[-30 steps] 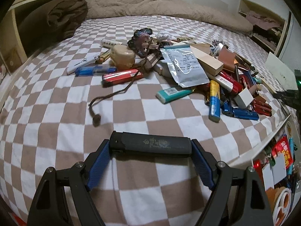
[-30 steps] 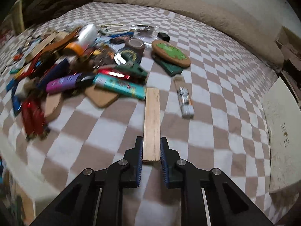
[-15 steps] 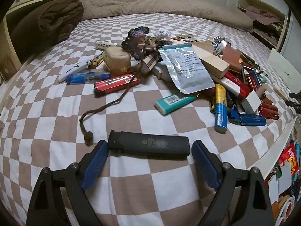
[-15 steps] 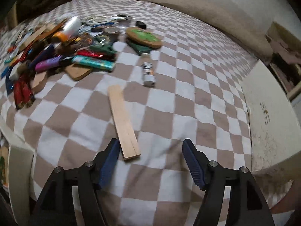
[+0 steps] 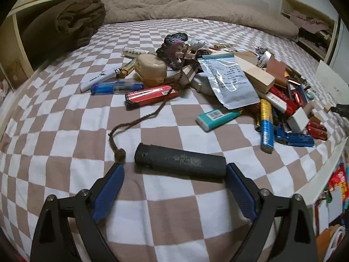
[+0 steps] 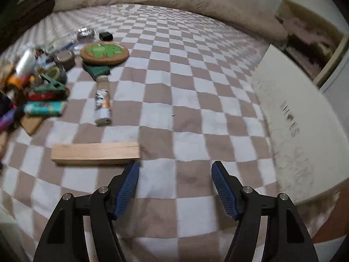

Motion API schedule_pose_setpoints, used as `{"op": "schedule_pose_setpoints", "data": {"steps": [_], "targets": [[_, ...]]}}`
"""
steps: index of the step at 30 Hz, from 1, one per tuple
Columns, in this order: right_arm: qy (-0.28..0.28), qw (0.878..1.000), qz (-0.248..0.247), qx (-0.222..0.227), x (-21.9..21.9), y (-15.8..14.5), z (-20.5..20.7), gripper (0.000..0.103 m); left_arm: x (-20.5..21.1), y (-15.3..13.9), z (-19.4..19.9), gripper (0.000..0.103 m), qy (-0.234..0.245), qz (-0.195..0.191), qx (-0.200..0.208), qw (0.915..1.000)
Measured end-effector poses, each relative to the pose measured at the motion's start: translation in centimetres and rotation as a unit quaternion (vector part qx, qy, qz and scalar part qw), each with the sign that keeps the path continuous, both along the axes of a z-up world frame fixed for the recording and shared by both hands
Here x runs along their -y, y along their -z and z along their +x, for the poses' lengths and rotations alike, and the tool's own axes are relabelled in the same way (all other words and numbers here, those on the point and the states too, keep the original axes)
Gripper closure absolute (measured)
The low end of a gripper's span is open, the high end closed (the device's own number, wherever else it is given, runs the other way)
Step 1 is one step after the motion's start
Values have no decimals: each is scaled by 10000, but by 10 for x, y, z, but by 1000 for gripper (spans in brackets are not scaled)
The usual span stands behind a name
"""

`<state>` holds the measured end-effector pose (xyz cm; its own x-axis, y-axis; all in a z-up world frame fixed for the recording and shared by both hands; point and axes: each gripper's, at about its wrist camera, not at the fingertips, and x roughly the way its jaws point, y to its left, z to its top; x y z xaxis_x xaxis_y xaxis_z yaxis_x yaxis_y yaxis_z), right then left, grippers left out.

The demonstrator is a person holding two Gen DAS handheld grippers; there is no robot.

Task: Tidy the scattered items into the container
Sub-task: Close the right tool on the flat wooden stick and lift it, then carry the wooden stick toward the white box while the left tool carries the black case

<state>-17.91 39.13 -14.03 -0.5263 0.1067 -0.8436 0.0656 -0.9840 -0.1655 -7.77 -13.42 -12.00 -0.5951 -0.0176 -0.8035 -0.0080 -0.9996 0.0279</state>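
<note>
L gripper (image 5: pixel 174 174): jaws opening, now wide. A sec ago the pads clamped the black lighter (image 5: pixel 180 162) end to end; now it lies loose on the bed (image 5: pixel 65 131) between the tips, left pad clear of it, right pad at or just off its end. So it's been let go, not carried anywhere.

R gripper (image 6: pixel 175 174): open, nothing between jaws. A sec ago it was shut on the end of the wood slat (image 6: pixel 96 154); slat now lies flat, crosswise, off to the left, its right end just by the left fingertip. Also released, on bare bedcover near the front edge.

Meaning for task: both items dropped apart from the heap, neither in a container. Looks like sorting/spreading, or a re-grip coming; can't tell which. No sure container in view; a white box (image 6: pixel 290 118) at the bed's right edge could be it.

Surface: checkered brown/white bedcover, soft, slightly wrinkled. Main pile (image 5: pixel 250 87) toward the right-middle: lighters, a foil pouch (image 5: pixel 229 83), wood blocks, a brown cord (image 5: pixel 139 120) trailing toward the black lighter. Room: beige blanket (image 5: pixel 196 11) along the far edge, folded brown blanket (image 5: pixel 65 28) at far-left corner, shelves past the right edge, dim light.
</note>
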Motion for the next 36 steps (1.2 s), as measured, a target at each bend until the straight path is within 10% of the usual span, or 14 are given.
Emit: {"op": "schedule_pose_setpoints", "data": {"steps": [2,4,36], "targets": [[-236,9987,-455,3,7,-1,7,32,0,3,-4,0,-12,-90,-13,10000],[-484,9965,-673,-111,19,-3,15,0,0,4,-6,0,38,-114,-96,9999],[-337,9969,-402,-586,57,17,4,4,3,2,8,18,404,16,-474,9981]]}}
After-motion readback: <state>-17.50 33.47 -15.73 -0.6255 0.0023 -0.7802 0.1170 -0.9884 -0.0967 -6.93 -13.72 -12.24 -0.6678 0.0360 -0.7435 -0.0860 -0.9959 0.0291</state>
